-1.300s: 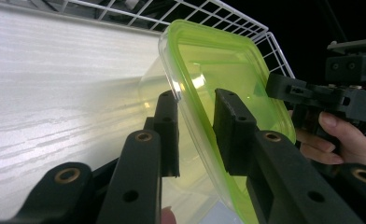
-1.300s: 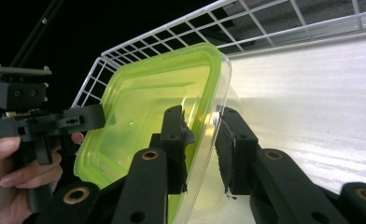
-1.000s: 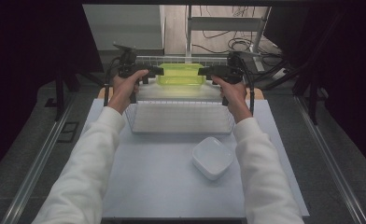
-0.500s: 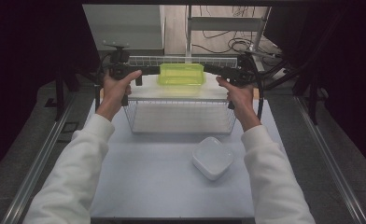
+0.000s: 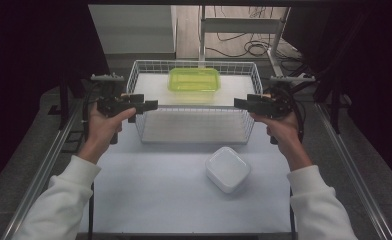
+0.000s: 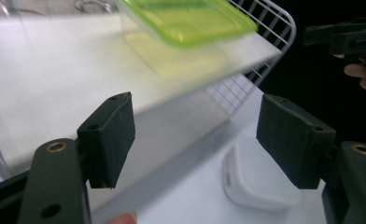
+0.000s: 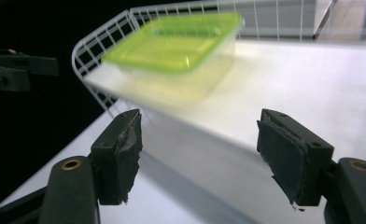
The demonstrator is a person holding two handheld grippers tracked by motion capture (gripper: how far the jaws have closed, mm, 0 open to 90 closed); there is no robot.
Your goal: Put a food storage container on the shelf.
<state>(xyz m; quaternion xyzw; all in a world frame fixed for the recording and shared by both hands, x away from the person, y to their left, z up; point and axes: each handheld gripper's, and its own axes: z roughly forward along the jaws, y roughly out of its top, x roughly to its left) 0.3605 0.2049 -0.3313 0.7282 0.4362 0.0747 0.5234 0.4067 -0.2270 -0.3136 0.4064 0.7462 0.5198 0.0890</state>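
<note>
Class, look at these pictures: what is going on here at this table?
A person holds a claw in each hand, the left claw and right claw flanking a white wire basket. Both are open and grip nothing. A lidded green container sits inside the basket at its far end. A white container rests on the table in front.

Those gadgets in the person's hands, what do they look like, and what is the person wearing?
Both the left gripper and right gripper are black, pistol-shaped, with two flat padded jaws, brass-coloured screws and trailing black cables. The person wears white long sleeves.
</note>
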